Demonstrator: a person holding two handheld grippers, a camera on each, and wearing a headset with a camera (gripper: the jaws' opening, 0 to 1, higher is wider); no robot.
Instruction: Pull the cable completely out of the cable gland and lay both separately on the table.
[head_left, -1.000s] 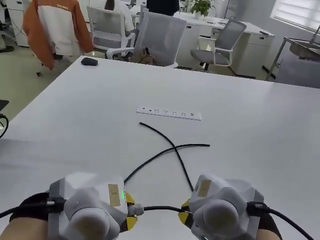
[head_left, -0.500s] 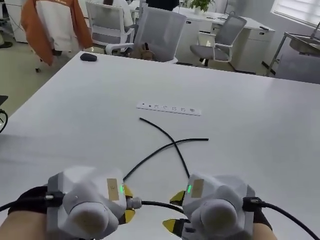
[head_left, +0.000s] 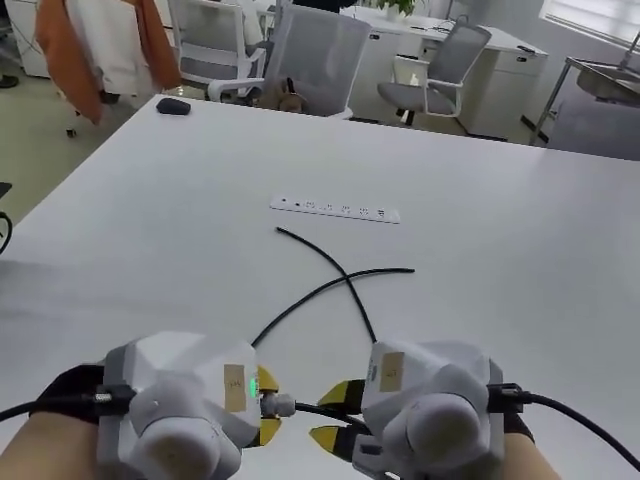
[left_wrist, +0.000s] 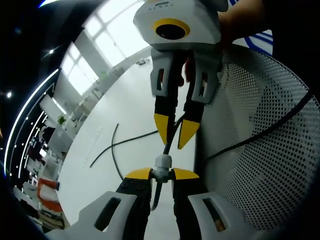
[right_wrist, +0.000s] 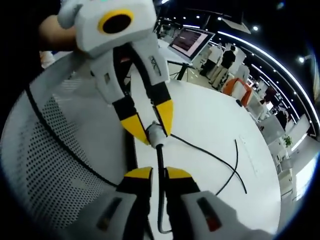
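A thin black cable (head_left: 340, 285) lies looped and crossed over itself on the white table (head_left: 520, 260). Its near end runs into a small grey cable gland (head_left: 278, 405). My left gripper (head_left: 266, 407) is shut on that gland at the table's near edge. In the left gripper view the gland (left_wrist: 162, 162) sits between my yellow-tipped jaws (left_wrist: 161, 174). My right gripper (head_left: 338, 415) stands open just right of the gland, with the cable passing between its jaws. In the right gripper view the cable (right_wrist: 160, 160) runs up from my jaws (right_wrist: 159, 173) into the gland (right_wrist: 155, 132).
A white power strip (head_left: 335, 211) lies mid-table beyond the cable. A dark mouse (head_left: 173, 105) rests at the far left corner. Grey office chairs (head_left: 320, 60) stand behind the table, and a person in an orange jacket (head_left: 95, 40) is at the far left.
My right gripper has let go of the cable, opened its jaws and moved left toward the gland. The left gripper keeps hold of the gland. The head camera tilted slightly.
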